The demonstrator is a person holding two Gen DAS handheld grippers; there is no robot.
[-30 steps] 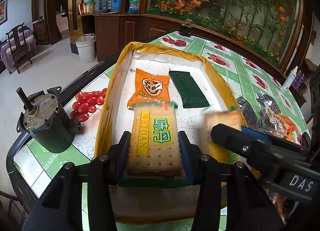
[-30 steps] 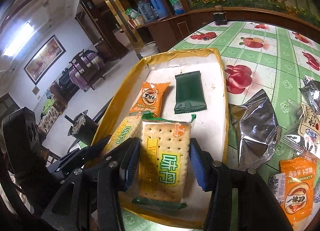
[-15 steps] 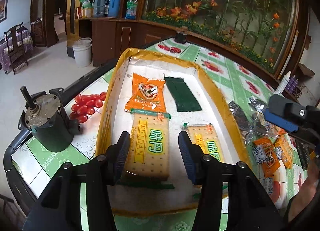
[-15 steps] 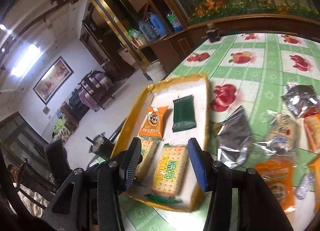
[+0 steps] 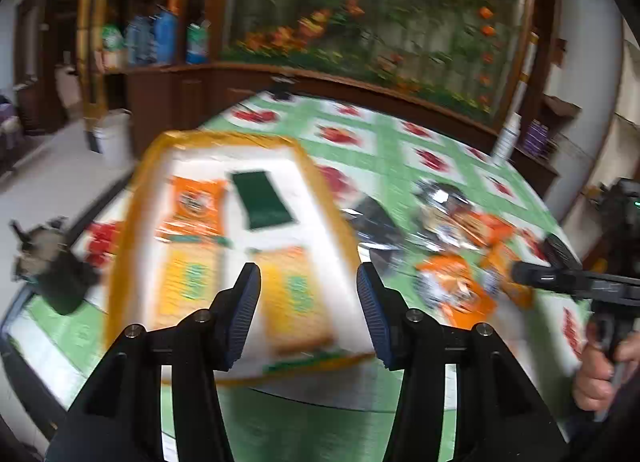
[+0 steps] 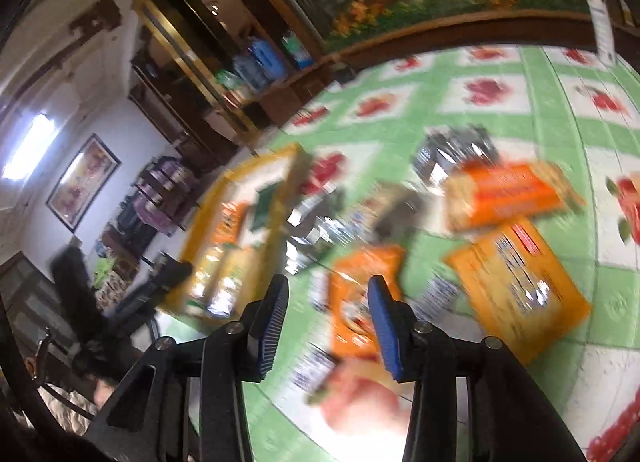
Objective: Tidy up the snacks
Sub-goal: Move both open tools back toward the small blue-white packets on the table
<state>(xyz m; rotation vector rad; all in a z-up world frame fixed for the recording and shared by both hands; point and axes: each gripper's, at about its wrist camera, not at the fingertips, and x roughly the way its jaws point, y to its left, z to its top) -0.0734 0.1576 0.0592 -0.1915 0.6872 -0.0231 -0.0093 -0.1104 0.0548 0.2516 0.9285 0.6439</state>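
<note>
both views are motion-blurred, so i'm reading coarse. left gripper (image 5: 308, 312) hangs above the near edge of the yellow-rimmed tray (image 5: 320, 190), jaws parted at a middling width with nothing between the pads. in the tray i count four snacks: two cracker packs (image 5: 294, 294) side by side at the near end, an orange packet (image 5: 196, 202) at 11 o'clock from them and a dark green packet (image 5: 262, 202) at 12. right gripper (image 6: 328, 322) is off the tray and over the loose pile on the green checked tablecloth (image 6: 552, 134); its jaws have just been closing and now stand narrow, but the pads touch nothing i can see, so it carries nothing. an orange snack pouch (image 6: 360, 294) lies right under its tips, a larger orange pack (image 6: 520, 290) at 3 o'clock from them, an orange-wrapped biscuit pack (image 6: 508, 194) at 1 to 2 o'clock, crumpled silver wrappers (image 6: 452, 150) at 12 to 1. the tray shows at 10 o'clock in the right view. my read: placing of the crackers is done and this is the reach for the next item, probably that pouch below the right tips. next move calls for settling the hand so the blur clears, opening wider than the pouch, dropping the pads either side of it and squeezing before lifting toward the free tray space. the foil will probably slip or crumple, so grip across the body, not an edge.
</note>
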